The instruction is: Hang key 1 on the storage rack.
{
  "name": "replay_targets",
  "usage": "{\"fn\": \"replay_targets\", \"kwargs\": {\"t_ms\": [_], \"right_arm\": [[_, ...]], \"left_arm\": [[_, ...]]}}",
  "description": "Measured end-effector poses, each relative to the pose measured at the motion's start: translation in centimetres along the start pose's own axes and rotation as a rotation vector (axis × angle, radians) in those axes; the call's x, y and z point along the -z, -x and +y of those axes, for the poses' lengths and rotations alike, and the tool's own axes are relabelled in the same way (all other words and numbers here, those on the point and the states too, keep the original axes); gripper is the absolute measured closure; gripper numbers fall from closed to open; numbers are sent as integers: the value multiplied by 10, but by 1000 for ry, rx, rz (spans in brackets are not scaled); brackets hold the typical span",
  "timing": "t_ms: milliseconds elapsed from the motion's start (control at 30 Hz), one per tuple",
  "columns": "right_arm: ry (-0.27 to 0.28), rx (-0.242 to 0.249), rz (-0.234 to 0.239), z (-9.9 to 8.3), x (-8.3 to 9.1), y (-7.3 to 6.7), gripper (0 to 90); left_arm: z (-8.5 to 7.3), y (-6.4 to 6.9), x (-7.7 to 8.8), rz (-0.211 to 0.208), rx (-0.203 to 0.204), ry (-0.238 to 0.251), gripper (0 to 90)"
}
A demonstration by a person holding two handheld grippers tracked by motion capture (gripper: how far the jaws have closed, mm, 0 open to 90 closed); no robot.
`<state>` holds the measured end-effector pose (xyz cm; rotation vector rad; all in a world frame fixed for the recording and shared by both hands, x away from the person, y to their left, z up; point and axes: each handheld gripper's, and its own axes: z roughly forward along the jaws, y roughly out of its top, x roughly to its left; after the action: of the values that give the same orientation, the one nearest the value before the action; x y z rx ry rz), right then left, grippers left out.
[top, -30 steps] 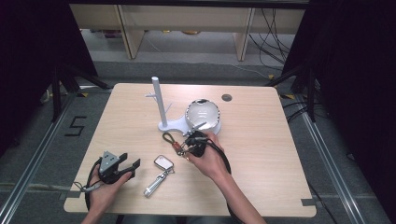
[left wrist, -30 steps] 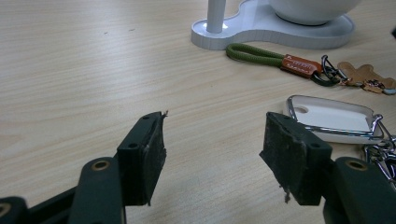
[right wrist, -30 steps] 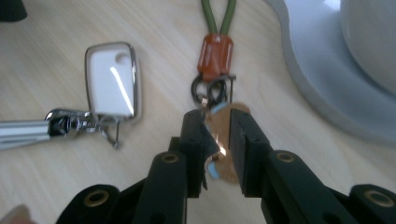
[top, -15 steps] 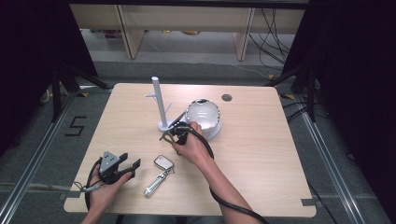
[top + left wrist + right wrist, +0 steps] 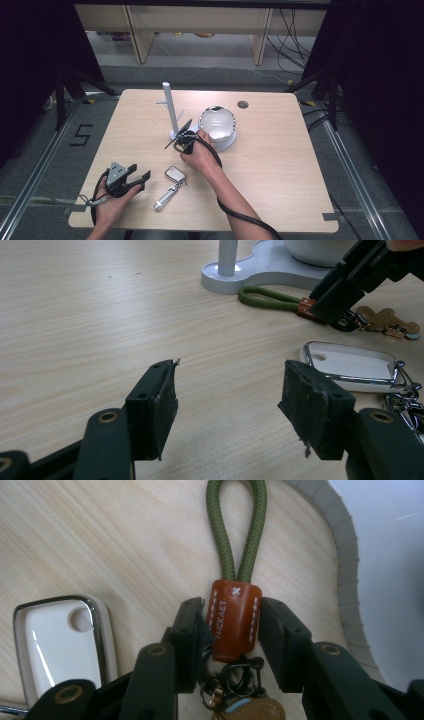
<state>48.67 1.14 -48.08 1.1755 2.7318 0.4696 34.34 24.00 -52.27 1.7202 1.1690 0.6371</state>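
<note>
**Gripping the keychain by its tab**

High view: you are lowering the right gripper [image 5: 179,137] beside the stand [image 5: 169,107], near the middle of the table [image 5: 280,165].

Left gripper view: the left gripper [image 5: 227,390] is idling wide open and empty. The keychain [image 5: 270,297] is lying just beside the stand's base.

Right gripper view: the jaws have just been opening and are straddling the leather tab [image 5: 235,617], half open, not yet pinching. Be closing squarely on the tab, clear of the key fob [image 5: 60,640].

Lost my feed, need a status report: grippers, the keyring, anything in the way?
Left gripper open, idle. Right gripper fingers flank brown leather tab of green cord-loop keyring, just opening. White key fob beside it; white stand base close.
</note>
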Motion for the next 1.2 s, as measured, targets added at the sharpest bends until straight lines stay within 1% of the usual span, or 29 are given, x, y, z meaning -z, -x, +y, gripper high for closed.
{"fn": "replay_targets", "kwargs": {"t_ms": [33,133,167,200,233,300,367,400,433,467,500,567,600,633,667,700,733,767,800,833,867,900,933,967,1033,1067,1133,1167,1200], "right_arm": [[-7,-5,0,0,-1,0,622],[-2,4,-1,1,-3,0,632],[-1,4,-2,0,-2,0,662],[1,-1,-1,0,-2,-1,665],[5,4,-5,0,-2,-1,670],[25,-9,-11,-3,-2,-2,677],[51,-16,0,-7,-2,-1,683],[51,-16,0,-7,-2,-1,683],[76,-37,13,-12,0,0,685],[96,-23,22,-14,1,1,685],[117,-32,26,-18,4,0,685],[182,-44,39,-28,14,-2,686],[182,-44,39,-28,14,-2,686],[267,-25,39,-38,26,-3,685],[295,-21,50,-42,29,-3,685],[295,-21,50,-42,29,-3,685],[326,-21,46,-48,34,-5,685],[400,-27,33,-61,44,-11,685],[430,-15,18,-65,46,-13,685],[443,6,16,-70,51,-12,685],[471,-5,12,-75,55,-15,685],[471,-5,12,-75,55,-15,685],[542,-2,2,-83,62,-18,685],[558,6,-8,-85,65,-19,685],[592,8,-10,-90,72,-22,685],[625,20,-25,-93,73,-24,685],[618,9,-18,-95,77,-25,685],[641,26,-34,-97,79,-26,685],[659,24,-39,-98,79,-28,685]], "left_arm": [[0,0,-1,-7,0,4,380],[0,0,0,-2,0,2,379],[0,-1,0,-3,0,3,379],[0,-1,-1,-8,0,5,379],[0,-1,0,-5,-1,3,381],[0,0,0,-2,0,1,384],[0,-1,0,-5,4,3,387],[0,-1,0,-5,4,3,388],[0,-1,0,-9,6,10,392],[0,-1,0,-9,6,14,396],[0,-2,1,-14,11,23,402],[2,-2,1,-48,69,51,414],[2,-2,1,-48,69,51,422],[7,1,4,-80,100,69,430],[11,4,4,-116,124,90,437],[11,4,4,-116,124,90,448],[17,8,5,-157,153,101,448],[26,15,4,-221,170,130,473],[31,20,4,-250,177,137,482],[36,24,2,-283,187,147,491],[41,28,-1,-322,209,153,499],[41,28,-1,-322,209,153,510],[50,34,-7,-376,245,149,521],[56,37,-11,-399,257,142,531],[64,41,-18,-438,286,144,558],[68,42,-20,-445,287,146,573],[72,42,-21,-451,285,151,600],[77,43,-24,-452,282,155,614],[79,43,-25,-454,282,155,627]]}}
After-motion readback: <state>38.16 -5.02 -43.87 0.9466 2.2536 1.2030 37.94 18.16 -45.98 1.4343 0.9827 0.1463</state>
